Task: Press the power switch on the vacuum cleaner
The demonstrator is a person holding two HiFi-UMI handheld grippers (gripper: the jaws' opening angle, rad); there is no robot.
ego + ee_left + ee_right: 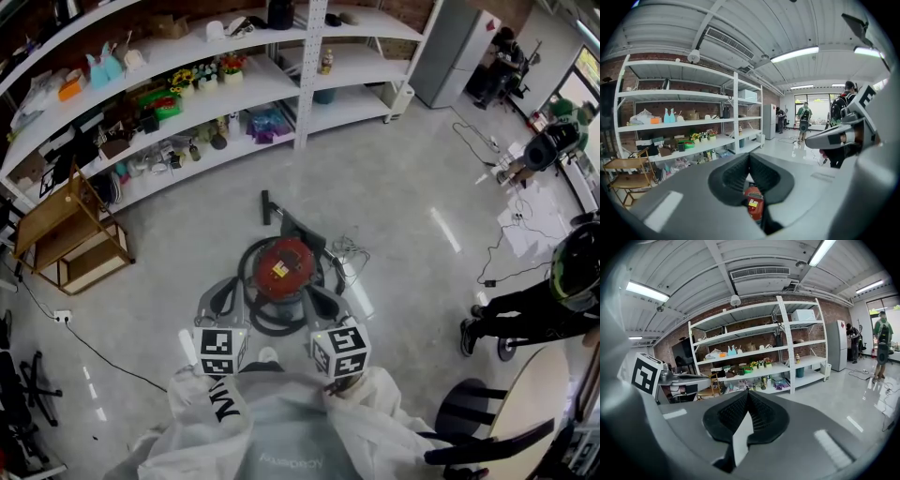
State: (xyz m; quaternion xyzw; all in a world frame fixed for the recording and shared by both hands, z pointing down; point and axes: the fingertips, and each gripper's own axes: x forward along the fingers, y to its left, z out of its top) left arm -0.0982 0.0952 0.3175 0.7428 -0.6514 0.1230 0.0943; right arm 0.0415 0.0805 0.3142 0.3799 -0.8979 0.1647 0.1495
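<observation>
With the left hand-held gripper (749, 157) and right hand-held gripper (747, 394) both closed on nothing, and the red canister vacuum cleaner (284, 267) on the floor just ahead of them, I'd lower one closed tip squarely onto its switch, which I can't pick out.

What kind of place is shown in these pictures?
Probably a workshop or test lab: long white shelves of mixed goods against a brick wall, loose cables across the polished floor, and a red vacuum cleaner.
</observation>
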